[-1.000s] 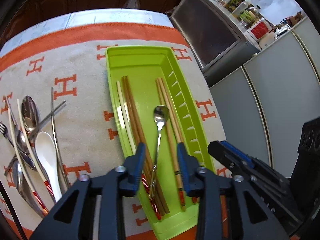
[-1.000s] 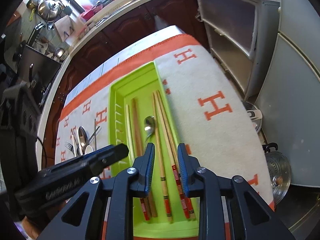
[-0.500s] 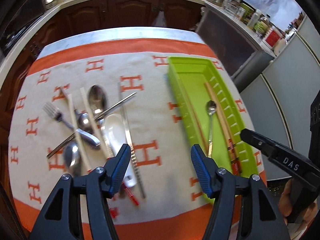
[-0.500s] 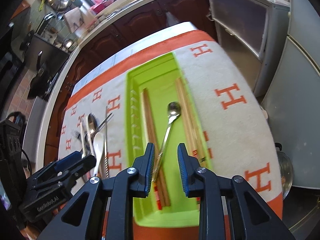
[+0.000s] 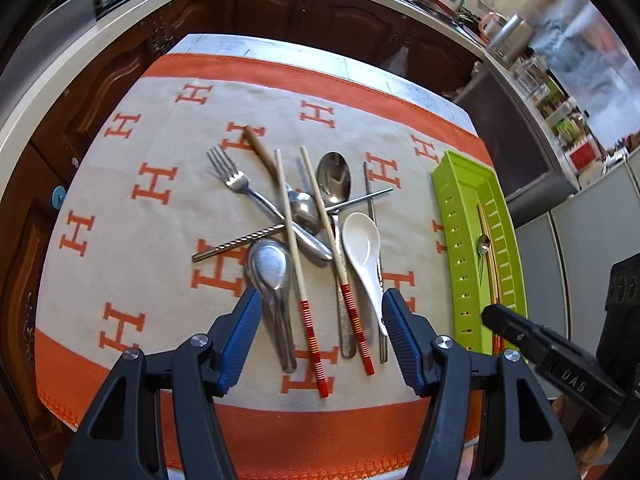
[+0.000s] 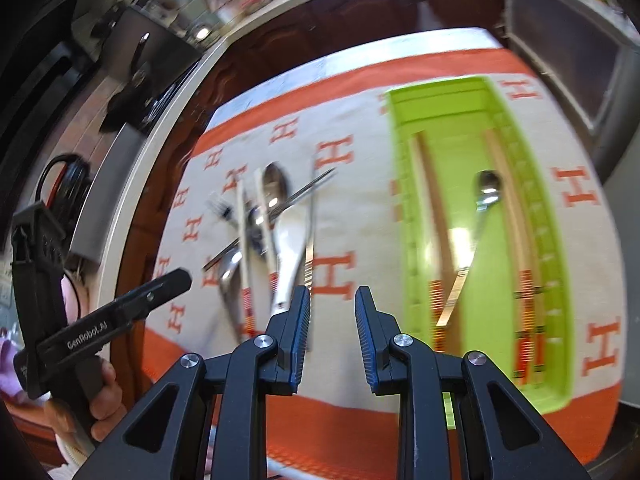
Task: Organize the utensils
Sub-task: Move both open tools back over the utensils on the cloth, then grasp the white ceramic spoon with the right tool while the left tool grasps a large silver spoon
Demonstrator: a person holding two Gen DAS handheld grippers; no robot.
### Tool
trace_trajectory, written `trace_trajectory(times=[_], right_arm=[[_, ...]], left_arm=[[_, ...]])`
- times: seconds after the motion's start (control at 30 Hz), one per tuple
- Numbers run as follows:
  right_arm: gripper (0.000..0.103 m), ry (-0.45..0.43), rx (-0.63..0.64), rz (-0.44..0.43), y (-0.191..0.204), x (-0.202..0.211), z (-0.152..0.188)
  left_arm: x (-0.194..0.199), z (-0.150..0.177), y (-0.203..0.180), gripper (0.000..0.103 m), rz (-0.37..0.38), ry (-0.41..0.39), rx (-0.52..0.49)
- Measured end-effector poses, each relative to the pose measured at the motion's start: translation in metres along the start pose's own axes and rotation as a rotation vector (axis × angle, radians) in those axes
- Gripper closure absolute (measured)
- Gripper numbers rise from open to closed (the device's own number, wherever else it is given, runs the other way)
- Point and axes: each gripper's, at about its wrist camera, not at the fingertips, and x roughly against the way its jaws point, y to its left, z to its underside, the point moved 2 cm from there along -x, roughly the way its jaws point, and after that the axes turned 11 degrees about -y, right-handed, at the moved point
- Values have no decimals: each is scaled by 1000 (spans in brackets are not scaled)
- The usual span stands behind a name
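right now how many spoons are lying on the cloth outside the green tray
4, all in the pile: a large steel spoon at the far side, a smaller steel spoon mid-pile, a white ceramic soup spoon nearest the tray, a metal soup spoon nearest the camera. Others may hide underneath.

My left gripper [image 5: 322, 336] fingers spread wide, empty; my right gripper [image 6: 333, 336] fingers narrowly parted, empty.

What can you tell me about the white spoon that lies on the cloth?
The white spoon looks like glossy ceramic, a soup spoon with a deep oval bowl facing up and a short, thick handle. It lies flat at the right edge of the utensil pile, with a metal chopstick running under or beside it. Nothing grips it.
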Motion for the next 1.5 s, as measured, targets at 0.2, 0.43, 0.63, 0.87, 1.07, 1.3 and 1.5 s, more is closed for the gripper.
trace_trajectory(times=[0.2,0.43,0.63,0.87,1.07,1.3,1.5], right_arm=[[79,91,-38,-57,21,-39,-3],[79,191,-142,-78,11,-96,-8],[81,249,-182,-65,8,-137,-7],[81,254,-174,-48,9,-159,-14],[81,236,-138,-24,18,-160,-17],[81,171,-89,-10,22,-156,-32],[81,154,-67,-12,22,-166,-40]], left_arm=[[-10,2,6,57,46,37,29],[-34,-4,0,68,75,78,31],[-52,-12,4,74,76,96,53],[-63,-18,6,74,81,104,66],[-68,-21,5,74,85,111,67],[-71,-24,6,74,83,112,66],[-71,-27,11,74,78,112,74]])
